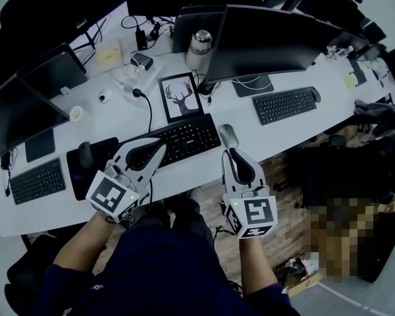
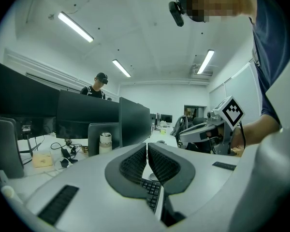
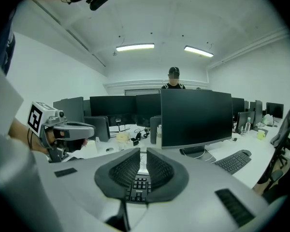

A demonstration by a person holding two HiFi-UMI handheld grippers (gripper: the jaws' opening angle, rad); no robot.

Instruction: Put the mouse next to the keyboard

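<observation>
A grey mouse (image 1: 228, 135) lies on the white desk (image 1: 204, 166), just off the right end of the black keyboard (image 1: 184, 140). My right gripper (image 1: 231, 152) sits a little nearer than the mouse, pointing at it, apart from it. Its pads (image 3: 128, 168) stand close together with a thin gap and nothing in it; the keyboard (image 3: 139, 184) shows below them. My left gripper (image 1: 159, 147) hovers over the keyboard's left end. Its pads (image 2: 135, 163) meet at the tips, shut on nothing.
A black mouse (image 1: 85, 155) rests on a dark pad at the left, beside another keyboard (image 1: 36, 180). A framed deer picture (image 1: 182, 97), a steel bottle (image 1: 199, 48) and monitors (image 1: 263, 41) stand behind. A third keyboard (image 1: 286, 104) lies at the right.
</observation>
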